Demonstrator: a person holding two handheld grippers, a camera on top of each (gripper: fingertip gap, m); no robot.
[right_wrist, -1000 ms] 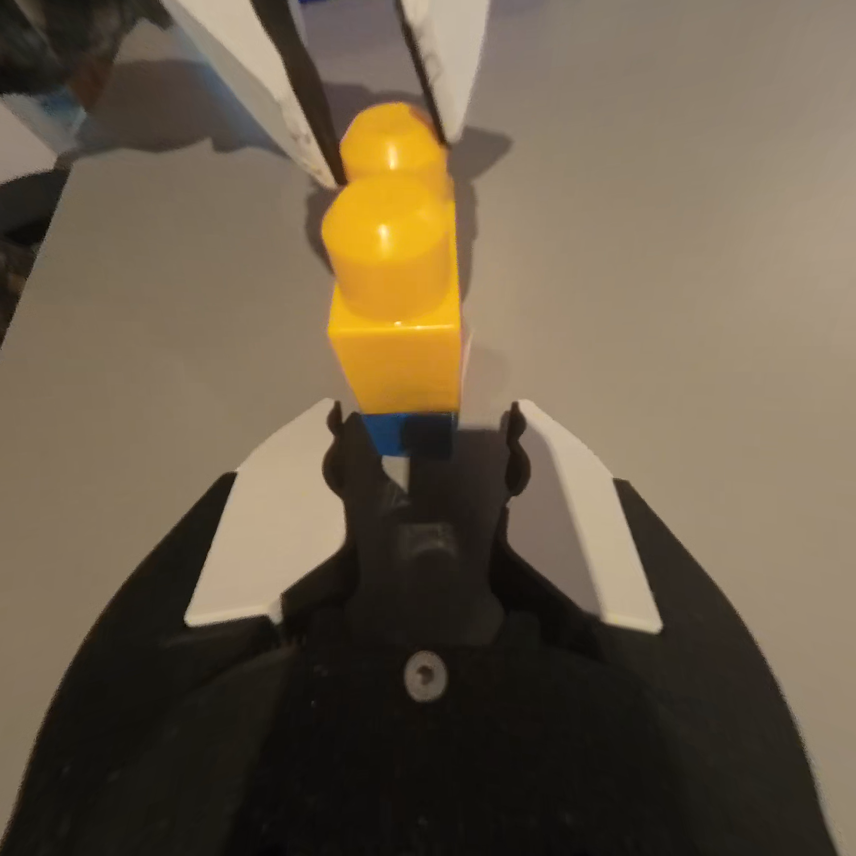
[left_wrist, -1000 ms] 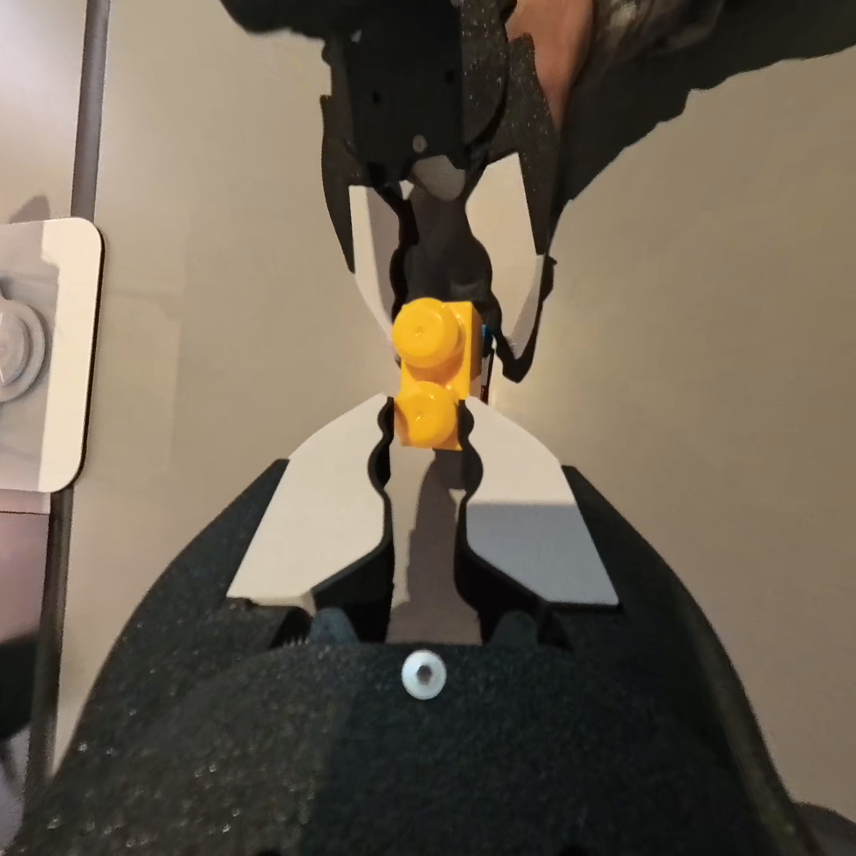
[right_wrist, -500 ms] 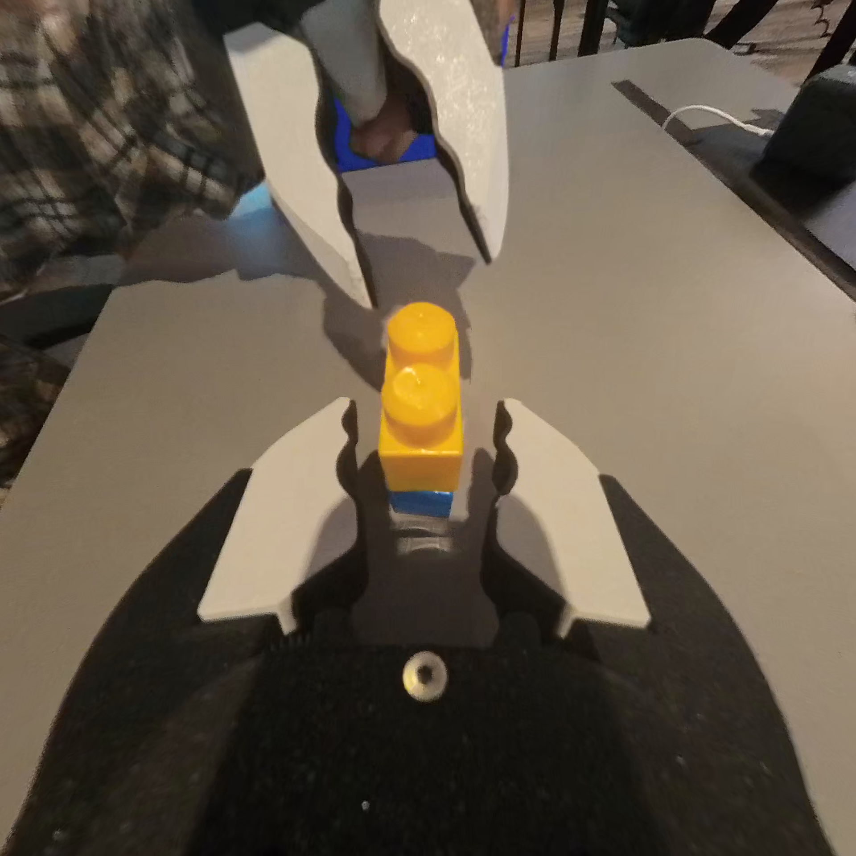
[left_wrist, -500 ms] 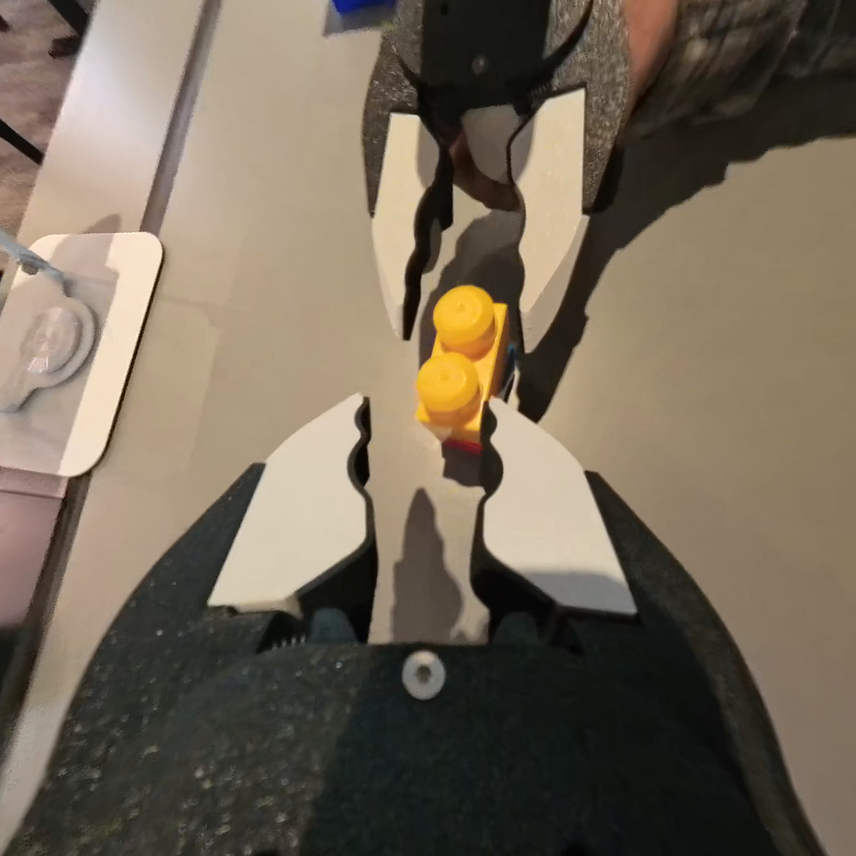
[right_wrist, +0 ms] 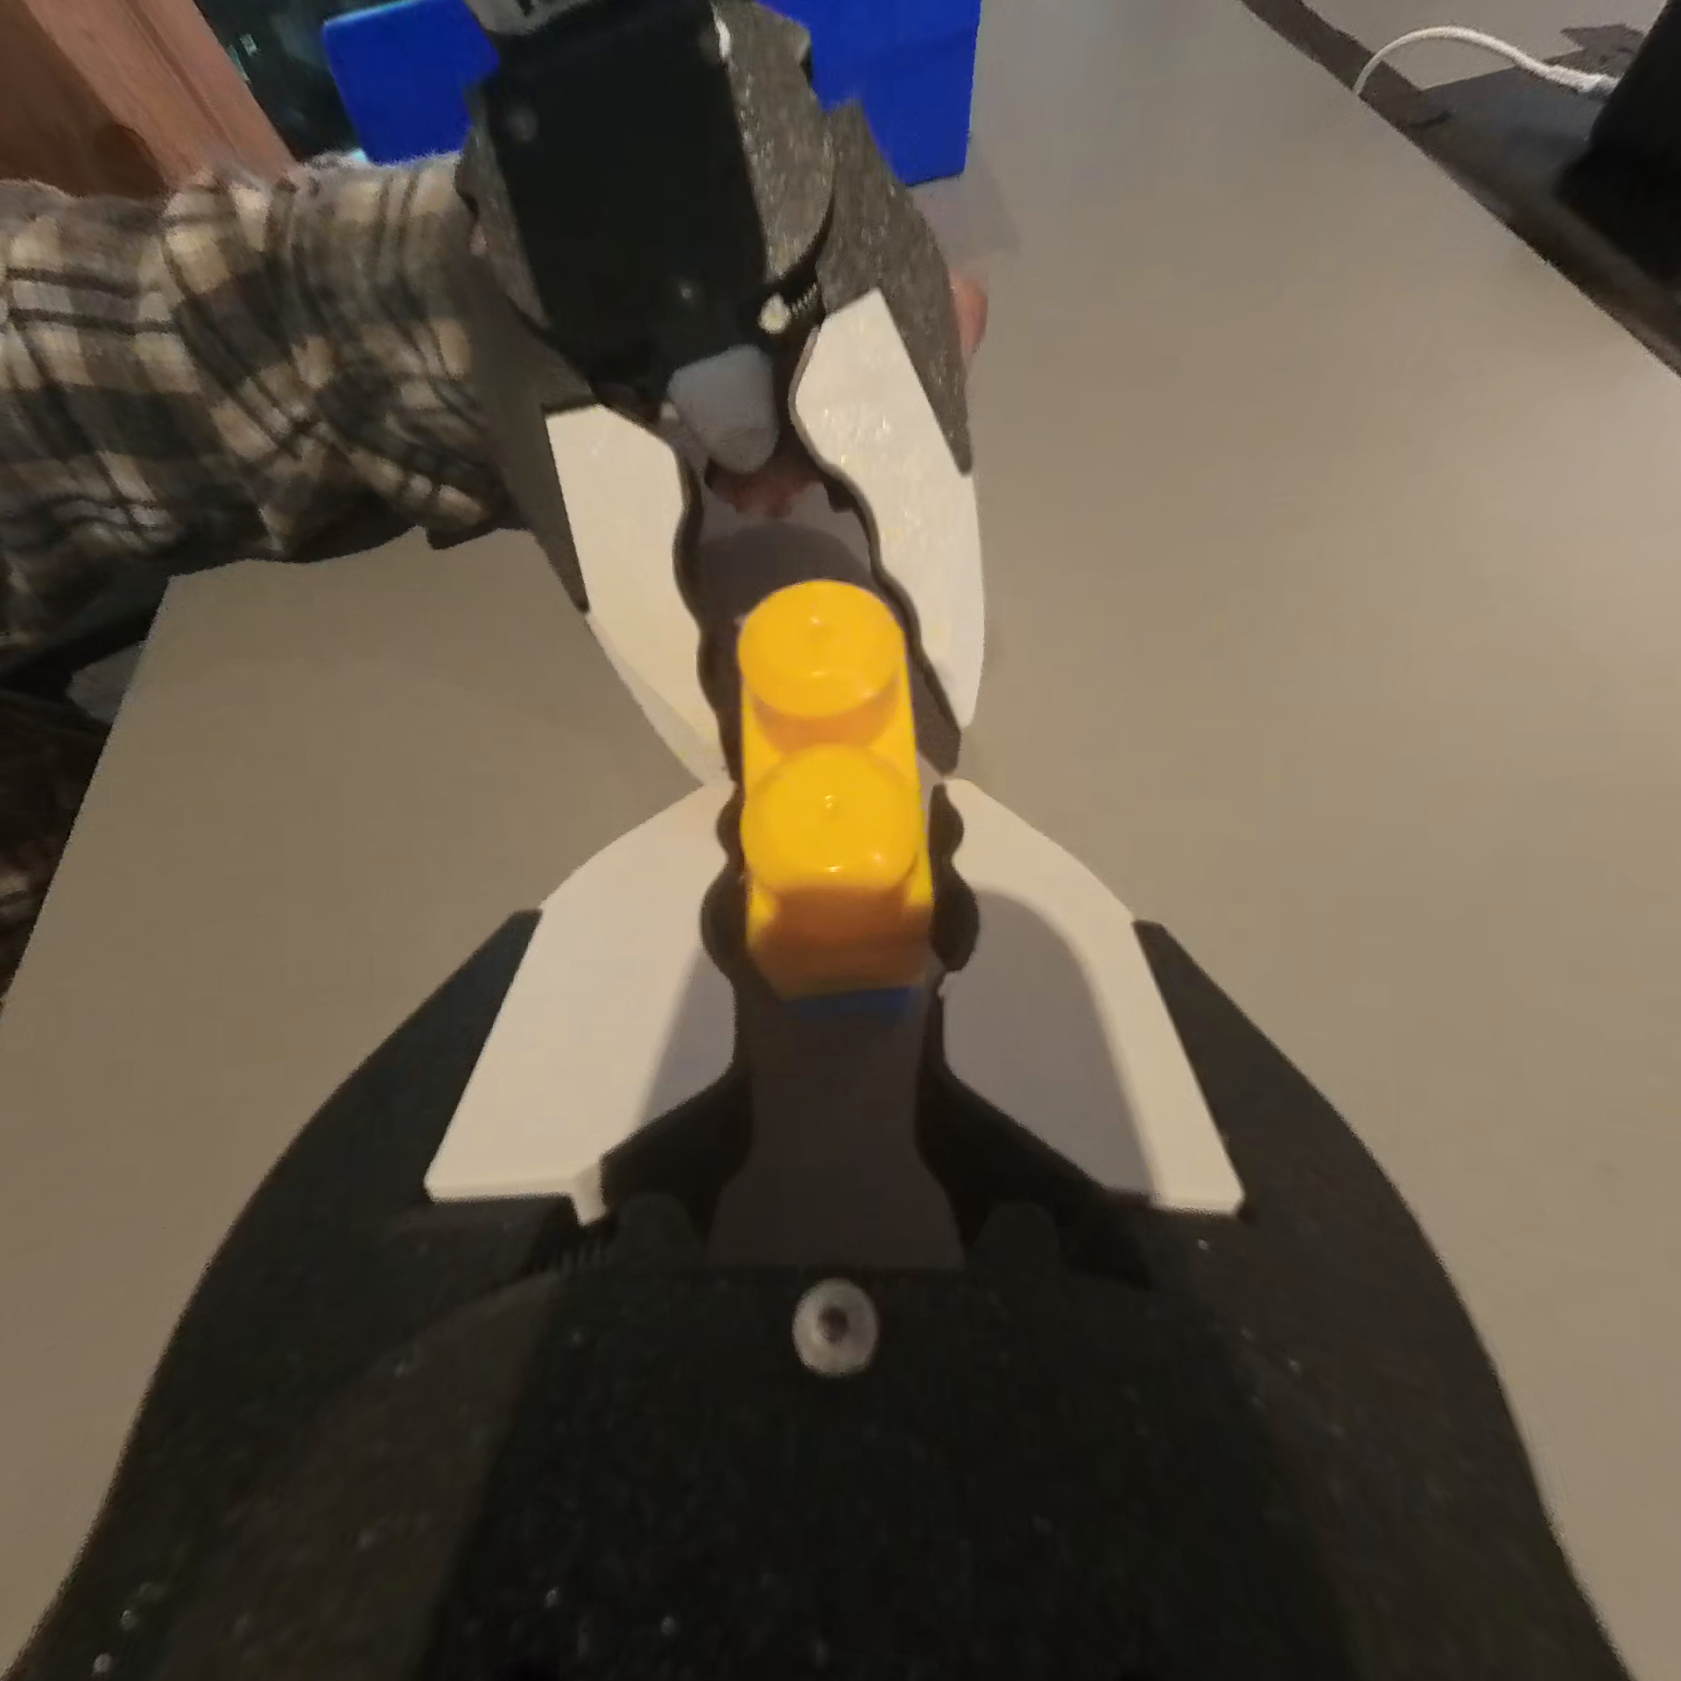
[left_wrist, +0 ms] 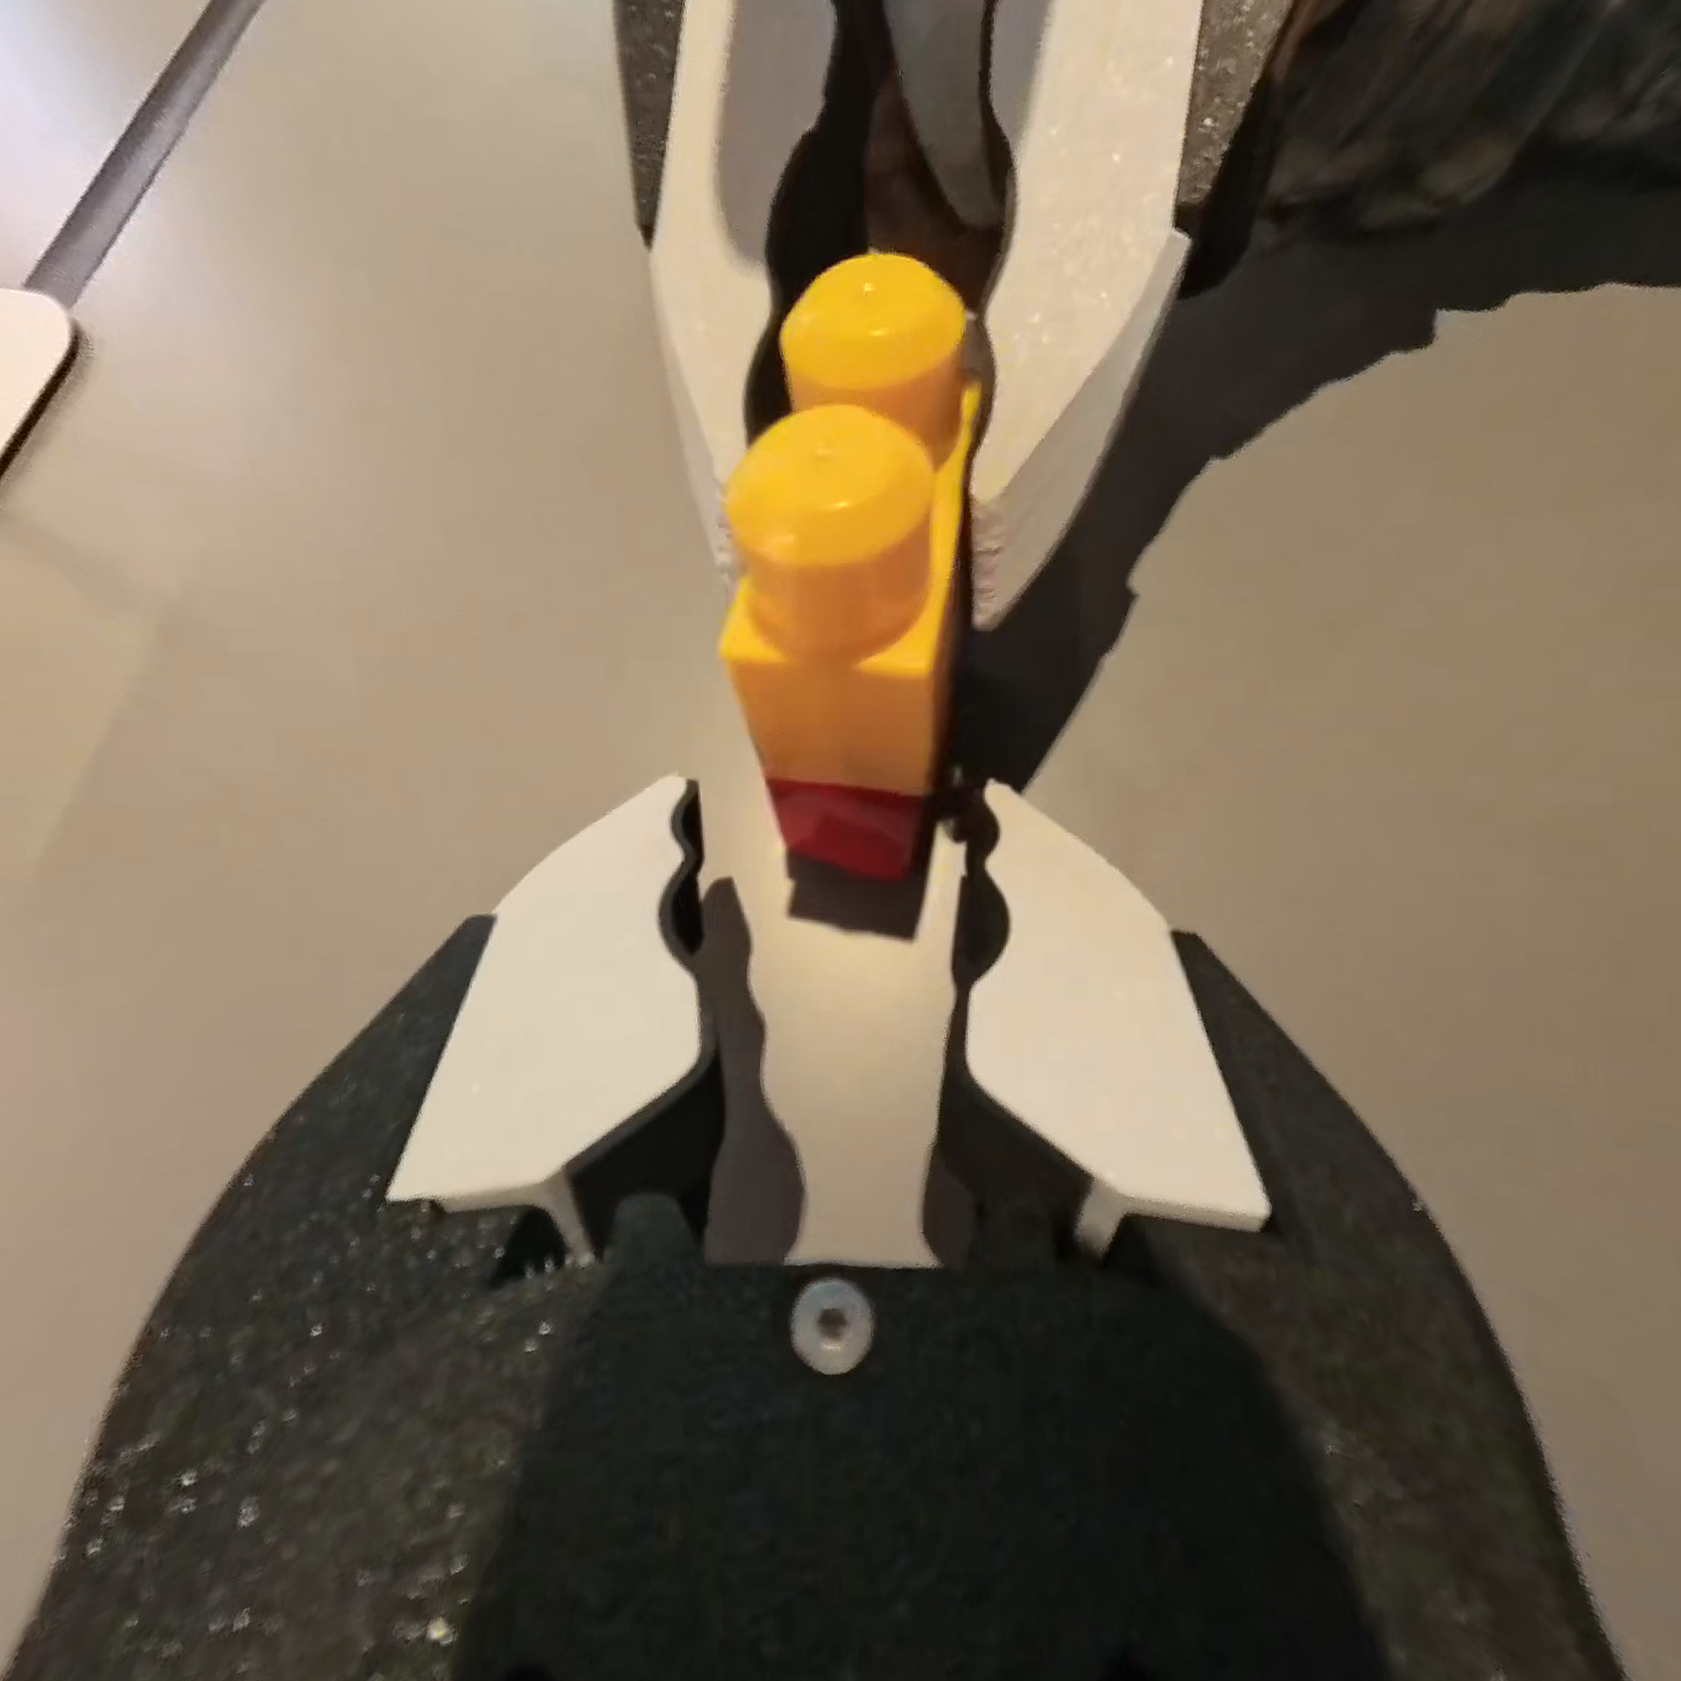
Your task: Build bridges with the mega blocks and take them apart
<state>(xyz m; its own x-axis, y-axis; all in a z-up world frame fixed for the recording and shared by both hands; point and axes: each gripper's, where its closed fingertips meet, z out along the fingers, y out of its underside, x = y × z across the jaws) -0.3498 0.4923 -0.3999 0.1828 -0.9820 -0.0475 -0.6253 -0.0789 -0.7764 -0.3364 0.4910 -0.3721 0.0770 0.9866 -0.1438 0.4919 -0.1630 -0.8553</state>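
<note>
1. The two-stud yellow plastic block (left_wrist: pixel 841 628) tops a small bridge on the pale grey table (left_wrist: pixel 318 637), with a red block (left_wrist: pixel 855 832) under its near end in the left wrist view and a blue block (right_wrist: pixel 850 1003) under its near end in the right wrist view.
2. The right gripper (right_wrist: pixel 832 810) has its white fingers close against both sides of the yellow block's near stud; it looks closed on the block, though blur hides the exact contact.
3. The left gripper (left_wrist: pixel 832 800) is open, its fingertips on either side of the red block's end without touching it.
4. The step in hand seems to be taking the bridge apart.
5. To do it well, close the left gripper squarely on the red block and pin it to the table.
6. Lift the yellow block straight up rather than twisting, so the studs release evenly.
7. Keep the pull slow; a jerk could fling the blue block.
</note>
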